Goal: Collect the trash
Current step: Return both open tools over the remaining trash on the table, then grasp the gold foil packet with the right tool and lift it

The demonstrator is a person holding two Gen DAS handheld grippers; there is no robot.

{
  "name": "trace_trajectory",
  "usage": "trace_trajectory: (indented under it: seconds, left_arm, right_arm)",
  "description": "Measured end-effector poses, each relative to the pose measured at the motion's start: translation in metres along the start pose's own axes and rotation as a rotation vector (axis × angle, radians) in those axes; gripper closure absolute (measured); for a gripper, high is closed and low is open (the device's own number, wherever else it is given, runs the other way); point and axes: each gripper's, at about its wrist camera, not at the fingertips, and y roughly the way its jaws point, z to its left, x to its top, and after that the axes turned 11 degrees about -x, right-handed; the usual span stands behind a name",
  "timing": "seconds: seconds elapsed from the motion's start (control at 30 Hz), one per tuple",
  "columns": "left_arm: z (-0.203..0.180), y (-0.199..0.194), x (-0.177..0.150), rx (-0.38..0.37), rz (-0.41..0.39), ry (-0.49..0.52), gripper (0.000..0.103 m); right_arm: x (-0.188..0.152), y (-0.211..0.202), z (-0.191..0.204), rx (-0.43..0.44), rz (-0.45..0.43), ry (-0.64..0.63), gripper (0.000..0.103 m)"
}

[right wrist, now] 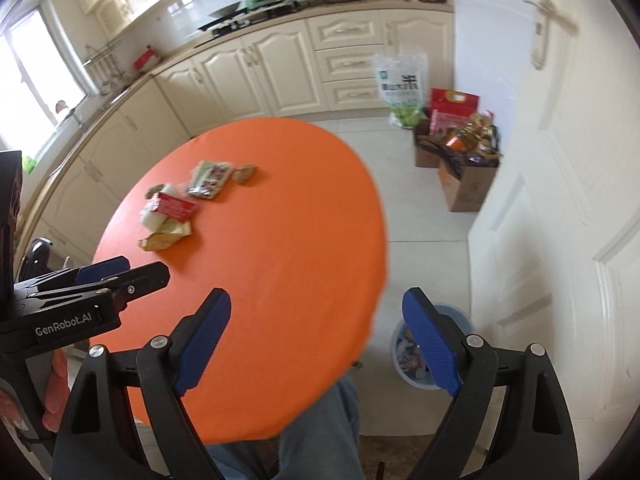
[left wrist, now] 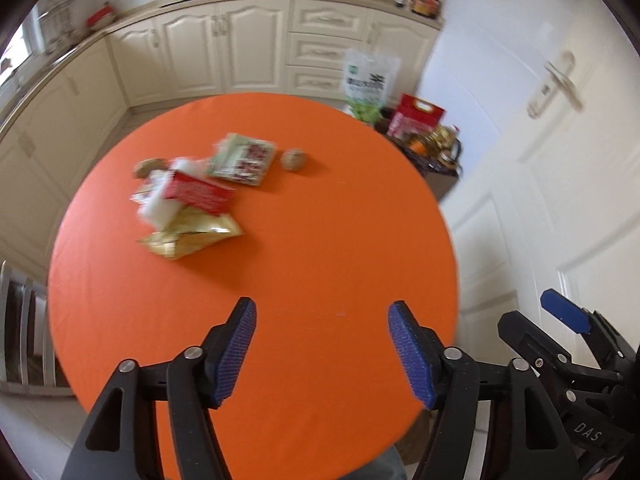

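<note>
A pile of trash lies on the far left of the round orange table (left wrist: 320, 240): a red box (left wrist: 200, 192) over white plastic (left wrist: 160, 208), a golden wrapper (left wrist: 192, 236), a green and red packet (left wrist: 244, 158) and a crumpled brown ball (left wrist: 294, 159). My left gripper (left wrist: 323, 312) hangs open and empty over the table's near part, well short of the pile. In the right wrist view my right gripper (right wrist: 316, 300) stands open and empty over the table's near right edge, with the red box (right wrist: 176, 205) far ahead to the left. A blue bin (right wrist: 460, 314) holding trash stands on the floor behind its right finger.
Cream kitchen cabinets (right wrist: 256, 76) run behind the table. A rice bag (right wrist: 402, 88) and cardboard boxes (right wrist: 464, 184) of groceries sit on the floor by a white door (right wrist: 560, 200). A person's jeans leg (right wrist: 320, 420) is below the table edge. A chair (left wrist: 24, 340) stands at the left.
</note>
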Motion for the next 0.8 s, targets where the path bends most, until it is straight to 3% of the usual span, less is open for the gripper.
trace_trajectory:
  seconds: [0.47,0.8]
  left_arm:
    - [0.142,-0.075,-0.035,0.146,-0.068,-0.299,0.036]
    - [0.207,-0.061,-0.011,0.17,-0.058,-0.425,0.035]
  right_arm:
    - [0.027,0.07,0.162,0.124,0.106,-0.291,0.008]
    - [0.045,0.134,0.223,0.149,0.206,-0.416,0.008]
